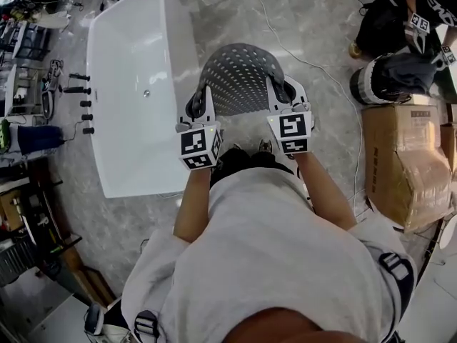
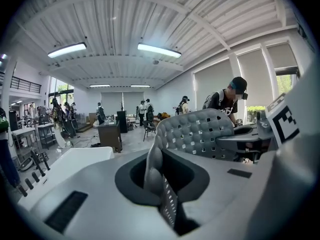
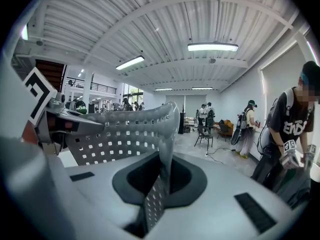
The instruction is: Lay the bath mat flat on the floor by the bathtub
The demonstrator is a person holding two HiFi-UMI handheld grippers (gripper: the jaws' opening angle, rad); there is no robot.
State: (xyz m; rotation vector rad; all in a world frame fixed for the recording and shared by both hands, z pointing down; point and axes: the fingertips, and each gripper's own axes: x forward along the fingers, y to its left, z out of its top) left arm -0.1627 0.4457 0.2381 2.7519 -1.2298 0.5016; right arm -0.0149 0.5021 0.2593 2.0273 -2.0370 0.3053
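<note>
Two forearms (image 1: 193, 206) reach forward side by side; left gripper (image 1: 203, 106) and right gripper (image 1: 283, 97) jaws pinch the bath mat (image 1: 239, 77).

One white bathtub (image 1: 139, 84); one grey perforated mat (image 1: 239, 77) just beside its right side; two grippers, the left gripper (image 1: 201, 104) and the right gripper (image 1: 284, 95), each bearing one marker cube (image 1: 200, 145). Well right of the tub stands one cardboard box (image 1: 403, 159), with one bystander (image 1: 423, 9) in black beyond it. More people stand far off, too small to count.
</note>
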